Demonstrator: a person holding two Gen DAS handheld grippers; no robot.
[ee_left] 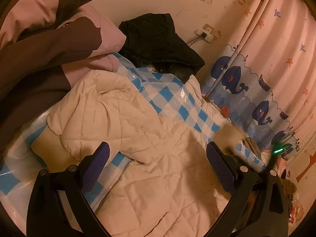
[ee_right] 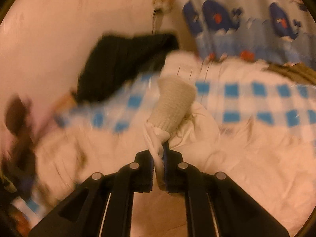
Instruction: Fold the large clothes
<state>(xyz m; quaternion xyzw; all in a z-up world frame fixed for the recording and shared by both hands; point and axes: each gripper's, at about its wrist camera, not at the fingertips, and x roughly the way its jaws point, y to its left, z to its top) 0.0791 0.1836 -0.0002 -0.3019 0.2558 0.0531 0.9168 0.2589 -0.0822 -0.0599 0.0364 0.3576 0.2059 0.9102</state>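
A cream quilted jacket lies spread over a blue-and-white checked plastic sheet, directly beneath and ahead of the left gripper, whose two fingers stand wide apart above the fabric with nothing between them. One sleeve is folded across the jacket's body, its ribbed knit cuff resting just to the left of the left finger. The right gripper is clamped tight on a bunch of the jacket's pale fabric, with the other ribbed cuff standing up just beyond its fingertips (the right wrist view is smeared by motion, so finer detail is lost there). Farther ahead of both grippers, a black garment lies crumpled against the wall. To the far left of the left gripper sits a pink and brown garment, heaped at the edge of the checked sheet. To the right hangs a pink curtain printed with blue whales and stars.
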